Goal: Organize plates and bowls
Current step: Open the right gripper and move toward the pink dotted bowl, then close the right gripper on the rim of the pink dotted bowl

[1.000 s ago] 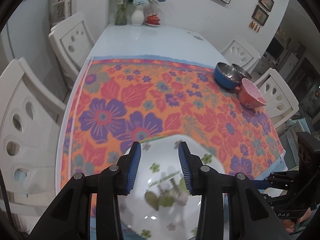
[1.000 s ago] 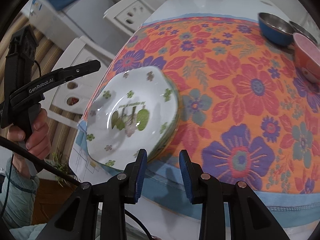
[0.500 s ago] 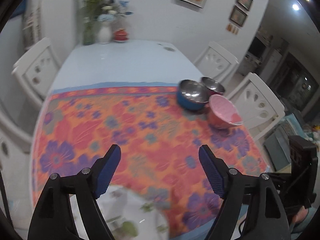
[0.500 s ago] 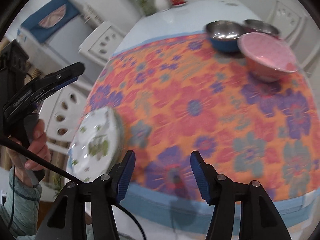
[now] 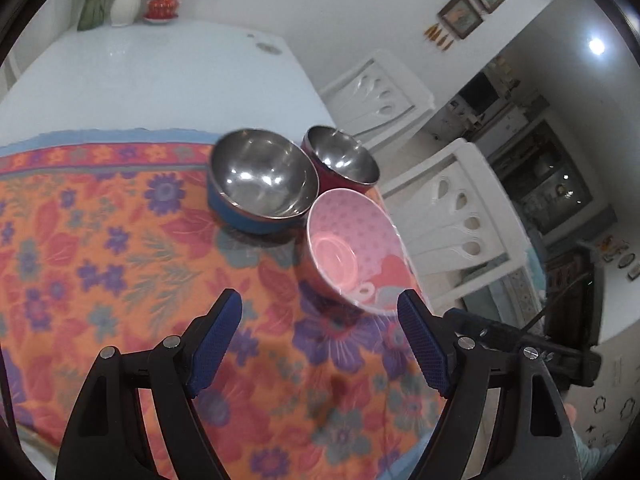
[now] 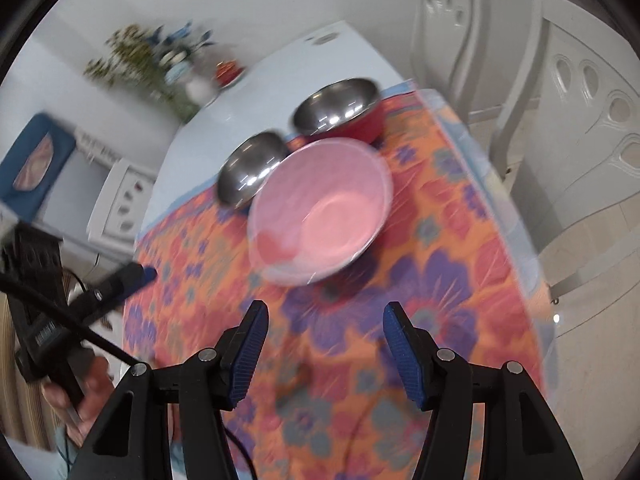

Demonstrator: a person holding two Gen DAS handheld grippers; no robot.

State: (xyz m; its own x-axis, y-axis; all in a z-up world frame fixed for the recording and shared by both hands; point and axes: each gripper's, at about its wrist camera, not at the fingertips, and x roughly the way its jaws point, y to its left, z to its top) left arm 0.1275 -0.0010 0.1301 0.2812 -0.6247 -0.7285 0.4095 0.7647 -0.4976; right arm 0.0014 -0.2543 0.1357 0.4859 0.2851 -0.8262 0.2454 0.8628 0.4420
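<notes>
Three bowls near the surface's right edge
Pink bowl (image 5: 352, 252) (nearest) touches the blue bowl (image 5: 260, 184); left gripper (image 5: 320, 344) and right gripper (image 6: 324, 344) hover empty, fingers spread.

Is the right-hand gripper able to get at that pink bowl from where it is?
Probably yes. The right gripper is open and the pink bowl lies straight ahead, with only bare flowered tablecloth between.

floral tablecloth (image 5: 100, 248), white chairs (image 5: 452, 216), perhaps flower vase (image 5: 125, 2)

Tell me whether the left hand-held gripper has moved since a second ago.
Yes. The left hand-held gripper has left the plate and swung right toward the pink bowl, jaws now open.
</notes>
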